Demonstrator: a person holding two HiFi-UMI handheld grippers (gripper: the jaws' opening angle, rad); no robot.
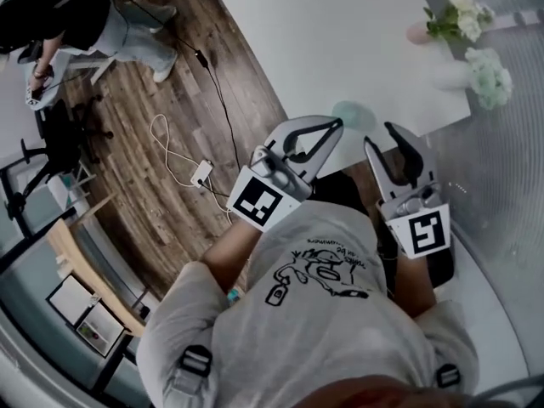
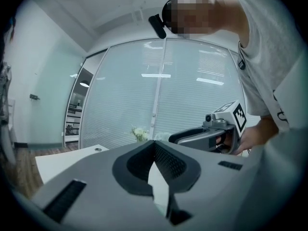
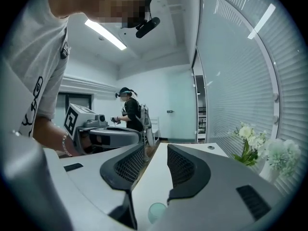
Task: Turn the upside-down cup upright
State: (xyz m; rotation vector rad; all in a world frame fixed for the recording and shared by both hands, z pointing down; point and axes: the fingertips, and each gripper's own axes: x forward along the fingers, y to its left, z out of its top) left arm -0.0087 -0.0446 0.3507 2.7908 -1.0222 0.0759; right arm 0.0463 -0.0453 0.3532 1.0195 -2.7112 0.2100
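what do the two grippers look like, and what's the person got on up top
The left gripper and right gripper are light grey moulded shells with dark, dimpled inner pads that taper to points. Each carries a white cube with black square markers. The person wears a pale grey short-sleeved t-shirt with a black print.

1 cup (image 1: 353, 116), 1 table (image 1: 340, 32), 2 grippers (image 1: 334, 126) (image 1: 380, 136), 2 flower bunches (image 1: 457, 11) (image 1: 489, 75), 2 ppl (image 1: 323, 313) (image 1: 85, 15) in view.
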